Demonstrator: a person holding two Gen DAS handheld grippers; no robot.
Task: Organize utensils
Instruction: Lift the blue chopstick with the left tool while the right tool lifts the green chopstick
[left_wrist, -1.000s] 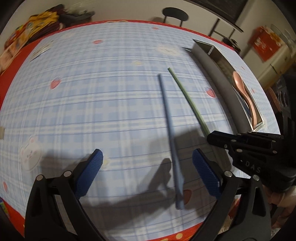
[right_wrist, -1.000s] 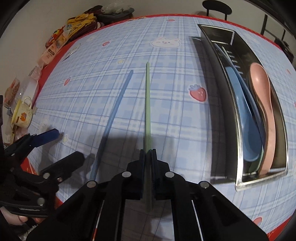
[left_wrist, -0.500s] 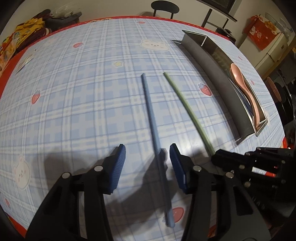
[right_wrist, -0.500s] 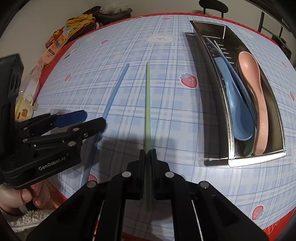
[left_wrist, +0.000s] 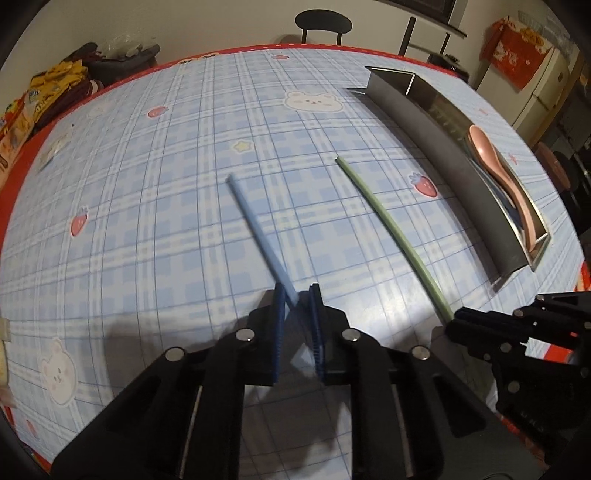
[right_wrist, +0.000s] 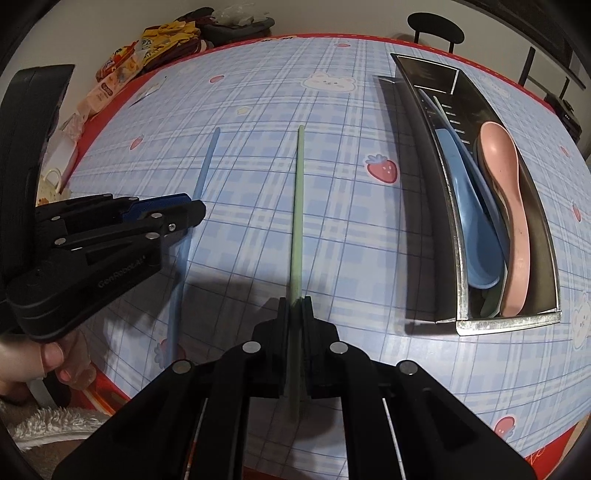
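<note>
My left gripper (left_wrist: 296, 291) is shut on a blue chopstick (left_wrist: 258, 229), which points away and to the left over the table. It shows in the right wrist view too (right_wrist: 201, 177), with the left gripper (right_wrist: 192, 214) on it. My right gripper (right_wrist: 295, 304) is shut on a green chopstick (right_wrist: 297, 206) that points straight ahead; it also shows in the left wrist view (left_wrist: 388, 229). A steel tray (right_wrist: 458, 258) at the right holds a blue spoon (right_wrist: 465, 221) and a pink spoon (right_wrist: 509, 206).
The table has a blue checked cloth (left_wrist: 166, 184) with a red border. Snack packets (right_wrist: 147, 48) and dark bags (left_wrist: 110, 62) lie at the far left edge. A mug (right_wrist: 50, 184) stands at the left. A chair (left_wrist: 323, 24) is behind the table.
My left gripper has closed on the blue chopstick, which now tilts further left. My right gripper still holds the green chopstick, and the tray looks nearer.
</note>
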